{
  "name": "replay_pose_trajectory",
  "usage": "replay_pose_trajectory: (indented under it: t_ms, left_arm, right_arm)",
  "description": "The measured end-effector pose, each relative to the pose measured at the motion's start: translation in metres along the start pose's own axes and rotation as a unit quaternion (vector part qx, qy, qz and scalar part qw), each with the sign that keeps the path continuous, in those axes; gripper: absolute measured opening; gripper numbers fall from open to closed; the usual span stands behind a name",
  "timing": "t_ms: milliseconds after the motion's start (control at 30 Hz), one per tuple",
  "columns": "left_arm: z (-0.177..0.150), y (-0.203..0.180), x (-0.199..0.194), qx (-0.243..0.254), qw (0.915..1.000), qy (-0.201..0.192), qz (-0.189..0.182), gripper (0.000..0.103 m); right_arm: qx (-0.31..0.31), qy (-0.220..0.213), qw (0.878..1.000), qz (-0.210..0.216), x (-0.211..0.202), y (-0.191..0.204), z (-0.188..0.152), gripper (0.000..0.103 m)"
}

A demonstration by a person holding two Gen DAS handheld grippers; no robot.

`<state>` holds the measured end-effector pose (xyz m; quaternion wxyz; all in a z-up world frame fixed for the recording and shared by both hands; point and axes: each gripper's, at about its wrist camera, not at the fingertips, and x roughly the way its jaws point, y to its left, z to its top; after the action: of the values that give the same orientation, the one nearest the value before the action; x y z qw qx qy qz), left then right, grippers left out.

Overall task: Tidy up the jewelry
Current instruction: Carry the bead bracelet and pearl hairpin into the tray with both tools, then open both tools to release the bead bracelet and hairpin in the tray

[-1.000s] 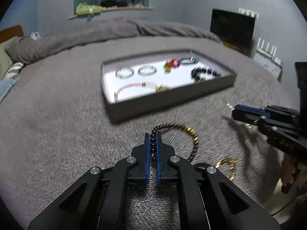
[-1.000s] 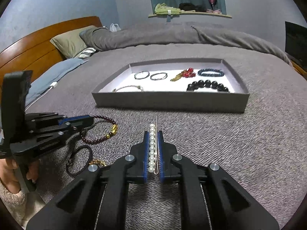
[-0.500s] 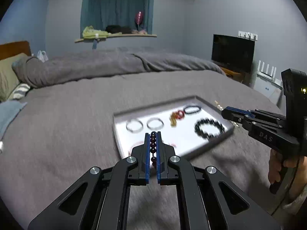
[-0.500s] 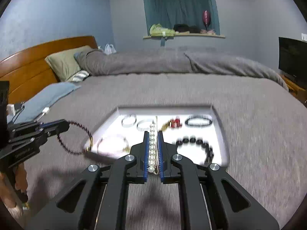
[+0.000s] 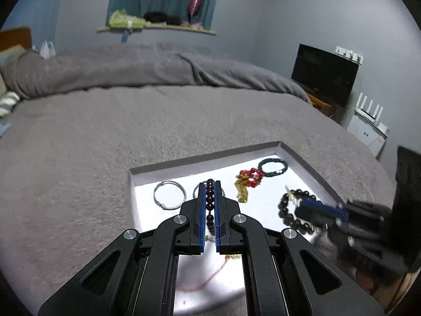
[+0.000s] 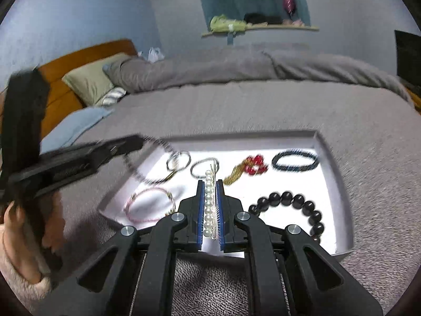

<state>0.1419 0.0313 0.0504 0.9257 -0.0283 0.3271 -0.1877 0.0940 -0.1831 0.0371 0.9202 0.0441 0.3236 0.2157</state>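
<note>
Over the tray, both tools tilt downward; left tool clamps dark beads.

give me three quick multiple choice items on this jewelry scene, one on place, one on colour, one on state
1. Where is the black bead bracelet?
A. in the tray
B. on the pillow
C. on the shelf

2. What colour are the beads held in the right gripper?
A. red
B. white
C. green

3. What state is the left gripper in?
A. open and empty
B. shut on nothing
C. shut on a dark red bead bracelet

Answers:
1 A, it lies on the tray's white floor.
2 B, a row of white pearls sits between the pads.
3 C, dark red beads are pinched between its blue pads.
</note>
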Motion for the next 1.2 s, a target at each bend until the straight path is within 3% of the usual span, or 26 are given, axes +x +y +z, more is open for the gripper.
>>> replay_pose_trajectory:
  t_ms: [200,400,667,1200]
  left_arm:
    - [-0.008,0.02,0.03,-0.019,0.9981,0.051,0.027,0.006]
    - [-0.011,0.026,0.032,0.006,0.9945,0.059,0.086,0.006]
    - [-0.017,0.032,0.045,0.011,0.9919,0.085,0.094,0.006]
    - [-0.022,0.024,0.047,0.034,0.9886,0.085,0.12,0.006]
  right_arm:
    - [-0.014,0.04,0.999,0.008,0.025,0.004,-0.001,0.008]
    - [-0.035,0.067,0.997,-0.001,0.042,0.012,0.0,0.008]
    - [-0.035,0.076,0.997,-0.003,0.045,0.011,-0.004,0.008]
    - [-0.031,0.087,0.995,-0.021,0.049,0.008,-0.007,0.008]
